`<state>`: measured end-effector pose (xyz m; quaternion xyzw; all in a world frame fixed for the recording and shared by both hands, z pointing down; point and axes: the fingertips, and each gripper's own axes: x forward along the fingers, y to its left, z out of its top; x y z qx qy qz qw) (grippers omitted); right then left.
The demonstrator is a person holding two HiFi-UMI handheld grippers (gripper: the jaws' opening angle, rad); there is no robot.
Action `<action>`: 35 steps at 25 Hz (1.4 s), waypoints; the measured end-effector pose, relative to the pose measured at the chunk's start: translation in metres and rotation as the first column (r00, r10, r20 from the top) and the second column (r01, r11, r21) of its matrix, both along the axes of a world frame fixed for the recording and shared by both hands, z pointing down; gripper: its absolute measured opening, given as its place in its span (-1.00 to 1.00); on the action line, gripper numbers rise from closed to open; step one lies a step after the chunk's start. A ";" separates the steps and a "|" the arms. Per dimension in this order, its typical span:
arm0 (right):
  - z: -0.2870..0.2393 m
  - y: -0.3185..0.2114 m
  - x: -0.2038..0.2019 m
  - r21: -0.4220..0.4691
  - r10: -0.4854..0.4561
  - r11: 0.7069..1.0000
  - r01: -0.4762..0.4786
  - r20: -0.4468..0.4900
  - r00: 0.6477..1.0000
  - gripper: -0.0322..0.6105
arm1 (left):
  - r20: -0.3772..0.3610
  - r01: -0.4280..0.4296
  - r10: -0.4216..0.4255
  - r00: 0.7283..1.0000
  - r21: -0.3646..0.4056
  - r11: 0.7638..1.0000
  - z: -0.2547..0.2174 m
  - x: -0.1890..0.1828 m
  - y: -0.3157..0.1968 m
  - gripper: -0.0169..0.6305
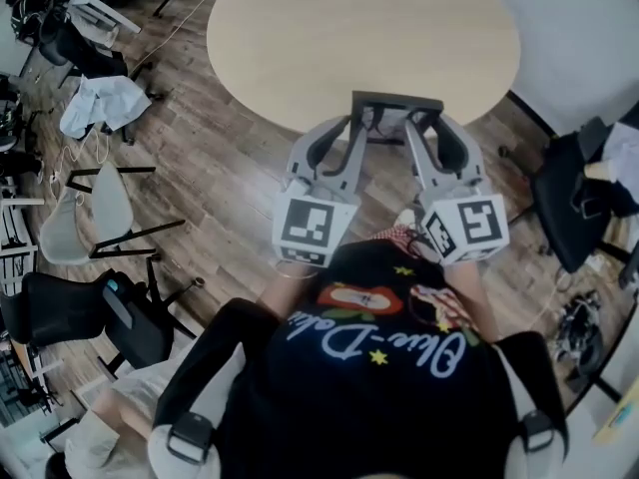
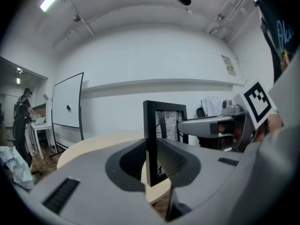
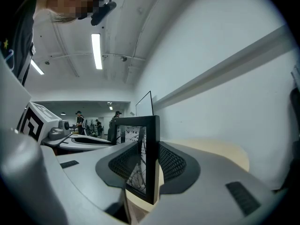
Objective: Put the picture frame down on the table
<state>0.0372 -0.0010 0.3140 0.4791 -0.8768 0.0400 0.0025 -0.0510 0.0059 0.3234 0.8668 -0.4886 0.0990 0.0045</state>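
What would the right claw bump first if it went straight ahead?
Probably nothing soon. Clamped on the picture frame, the right claw points across the round table. The wall beyond looks next, though depth is unclear.

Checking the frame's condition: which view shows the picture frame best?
The right gripper view: the picture frame sits centred and close, with its black border and glass face visible. The left gripper view shows the frame more obliquely. The head view shows only its top edge.
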 end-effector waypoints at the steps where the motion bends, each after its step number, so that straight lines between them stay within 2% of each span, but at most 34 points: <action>1: 0.000 -0.002 0.003 0.003 -0.009 1.000 0.009 -0.001 1.000 -0.54 | -0.011 0.011 -0.011 1.000 -0.001 1.000 -0.002 0.003 -0.001 -0.74; 6: -0.003 -0.007 0.014 0.007 -0.026 1.000 0.026 -0.010 1.000 -0.54 | -0.030 0.030 -0.030 0.999 0.000 1.000 -0.005 0.016 -0.005 -0.74; 24: 0.001 -0.008 0.017 -0.012 -0.051 0.999 0.050 -0.005 0.999 -0.54 | -0.018 0.054 -0.054 0.998 -0.006 0.999 0.000 0.019 -0.005 -0.74; 35: 0.004 -0.060 0.038 -0.008 -0.137 0.991 0.136 -0.015 0.991 -0.54 | -0.009 0.129 -0.129 0.992 -0.011 0.992 0.003 0.042 -0.048 -0.74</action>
